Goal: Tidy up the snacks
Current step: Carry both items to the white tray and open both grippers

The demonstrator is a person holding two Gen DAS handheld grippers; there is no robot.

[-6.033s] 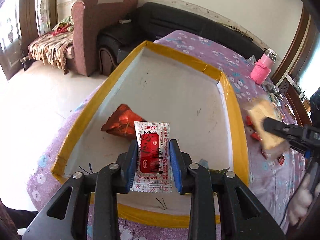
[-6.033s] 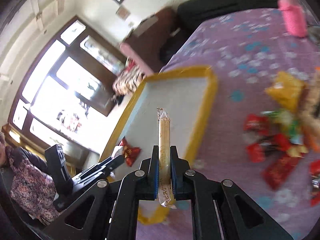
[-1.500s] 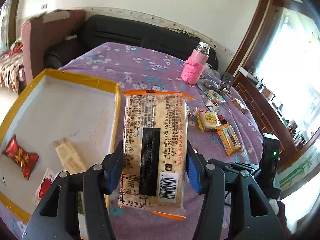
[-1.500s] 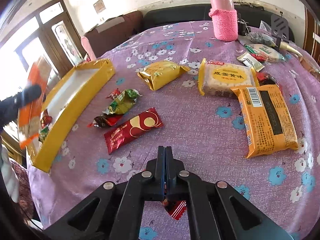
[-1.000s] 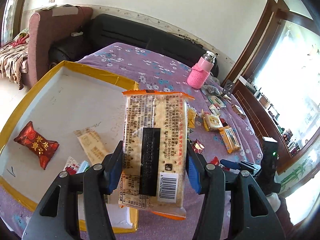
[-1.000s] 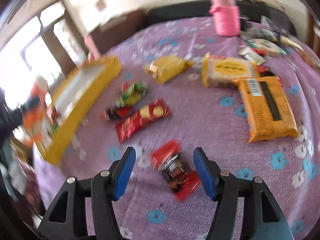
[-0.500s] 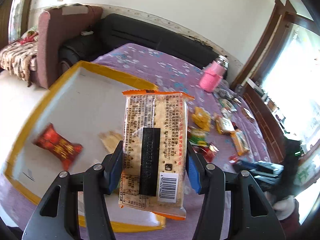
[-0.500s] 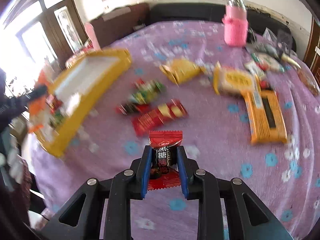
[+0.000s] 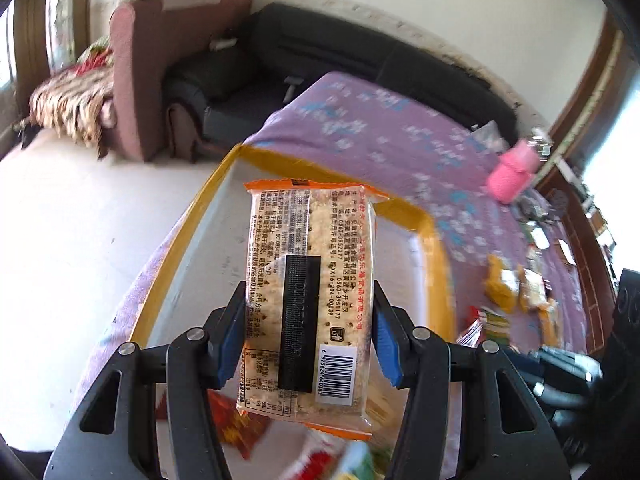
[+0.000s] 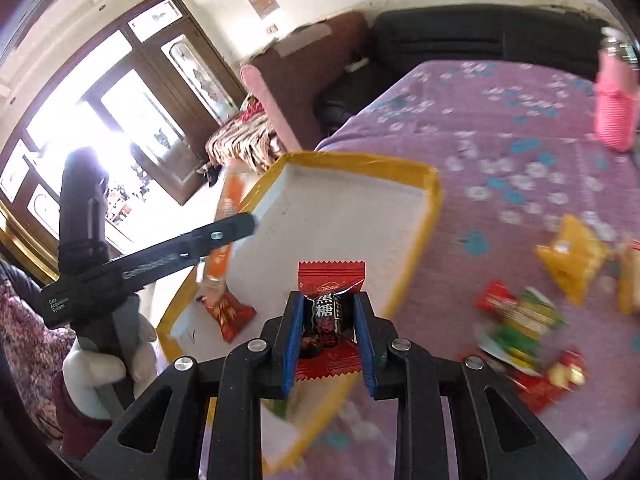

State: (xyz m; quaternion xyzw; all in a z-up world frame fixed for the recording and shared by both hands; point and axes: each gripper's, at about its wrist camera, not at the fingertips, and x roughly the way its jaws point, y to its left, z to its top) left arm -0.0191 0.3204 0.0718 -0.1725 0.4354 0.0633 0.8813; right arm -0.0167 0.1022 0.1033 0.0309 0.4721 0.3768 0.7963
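Over the yellow-rimmed tray (image 9: 436,240), the left gripper (image 9: 308,344) pinches a cracker packet (image 9: 312,300) by its two long edges, long axis running straight out along the fingers, orange-sealed end away from the camera, printed back with barcode facing up. Clear film, flat rectangular slab, speckled crackers visible through it. Right gripper (image 10: 327,334) pinches a small red brown-sugar candy (image 10: 329,312) across its dark middle, crimped zigzag ends pointing fore and aft, held above the tray's near right rim (image 10: 420,240). Tray is a shallow white box with yellow tape on the edges, sitting at the corner of a purple floral tablecloth (image 10: 500,152). Inside at the near end: a red foil candy pouch (image 10: 228,314) plus other wrappers, blurred. In the right wrist view the left gripper crosses the tray's left side with the packet seen edge-on. Loose snacks lie on the cloth right of the tray: yellow pouch (image 10: 572,258), green and red wrappers (image 10: 520,328). Pink sleeved bottle (image 9: 514,172) stands further back.
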